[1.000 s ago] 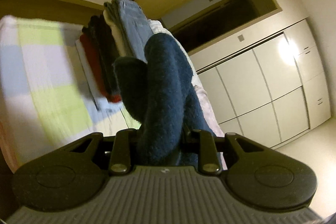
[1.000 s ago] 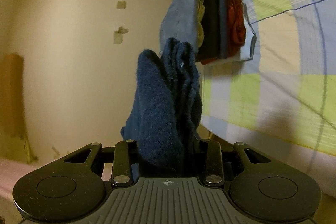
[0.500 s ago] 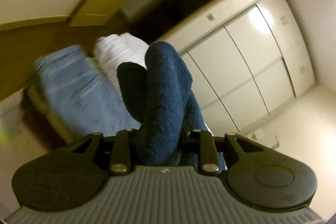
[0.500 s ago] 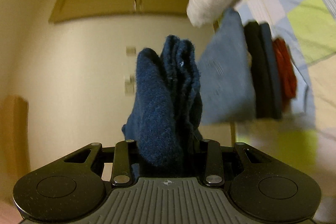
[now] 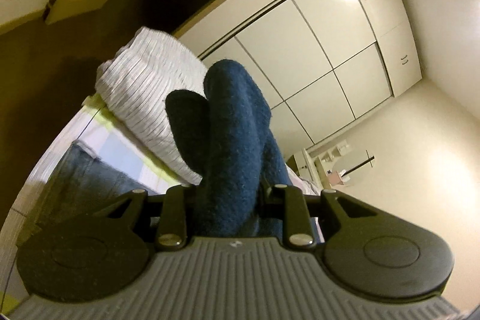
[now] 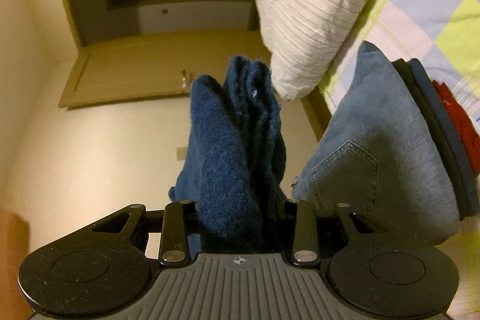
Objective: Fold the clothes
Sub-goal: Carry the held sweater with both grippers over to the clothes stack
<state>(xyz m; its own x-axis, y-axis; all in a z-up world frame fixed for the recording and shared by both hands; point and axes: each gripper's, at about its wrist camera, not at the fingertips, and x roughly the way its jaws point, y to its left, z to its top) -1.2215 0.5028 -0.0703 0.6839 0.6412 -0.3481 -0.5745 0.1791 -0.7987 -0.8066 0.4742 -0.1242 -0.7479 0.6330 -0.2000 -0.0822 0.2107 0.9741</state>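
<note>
A folded dark blue fleece garment [image 5: 231, 146] bulges up between the jaws of my left gripper [image 5: 229, 197], which is shut on it. My right gripper [image 6: 240, 206] is shut on another part of the same blue garment [image 6: 231, 146]; its folded layers stand up out of the jaws. The fingertips of both grippers are hidden by the cloth. A stack of folded clothes lies on the bed, blue jeans [image 6: 381, 146] on top, over dark pieces [image 6: 432, 122] and a red one [image 6: 459, 116]. In the left wrist view the jeans [image 5: 87, 176] lie just below and left of my gripper.
A white striped pillow [image 5: 150, 98] [image 6: 312, 11] lies beyond the stack on the checked bed sheet [image 6: 444, 5]. White wardrobe doors [image 5: 324, 50] fill the far wall. A wooden door [image 6: 168, 68] stands ajar at the doorway. A small white shelf unit [image 5: 330, 161] stands in the corner.
Both grippers swung with the blue garment across the bed towards the pillow end. The clothes stack slid from ahead to below the left gripper and close beside the right one.
</note>
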